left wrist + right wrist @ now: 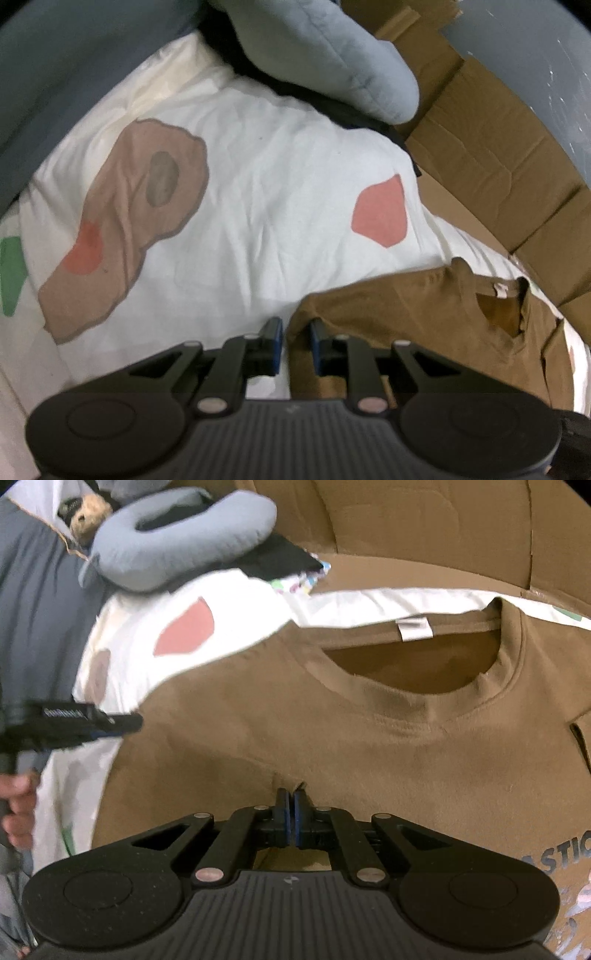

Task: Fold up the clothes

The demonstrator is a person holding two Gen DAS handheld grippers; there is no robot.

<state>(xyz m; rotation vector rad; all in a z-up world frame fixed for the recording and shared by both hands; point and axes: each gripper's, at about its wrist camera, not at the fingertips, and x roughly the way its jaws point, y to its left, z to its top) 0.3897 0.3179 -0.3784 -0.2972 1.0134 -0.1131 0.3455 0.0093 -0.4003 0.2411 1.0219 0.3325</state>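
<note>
A white sheet printed with tan, pink and green blotches covers the bed and fills most of the left wrist view. Flattened brown cardboard stands along its far and right side. A grey-blue neck pillow rests on the sheet at the far end, partly over a dark flat thing too blurred to name.

The brown T-shirt lies spread front-up on the sheet, close against the cardboard. In the right wrist view its long axis runs from near to far: the round collar and white neck label point away towards the cardboard, and the printed chest runs down towards the camera at lower right.

The right hand-held gripper is over the shirt's chest below the collar. Its blue-padded jaws are pressed together, and a small pucker of brown cloth rises at their tips, so they seem to pinch a fold of the shirt.

The left hand-held gripper sits at the shirt's left edge. Its jaws stand a little apart; the brown edge lies in the gap against the right pad, while the left pad is clear of it over white sheet. From the right wrist view this gripper comes in from the left, held by a hand.
</note>
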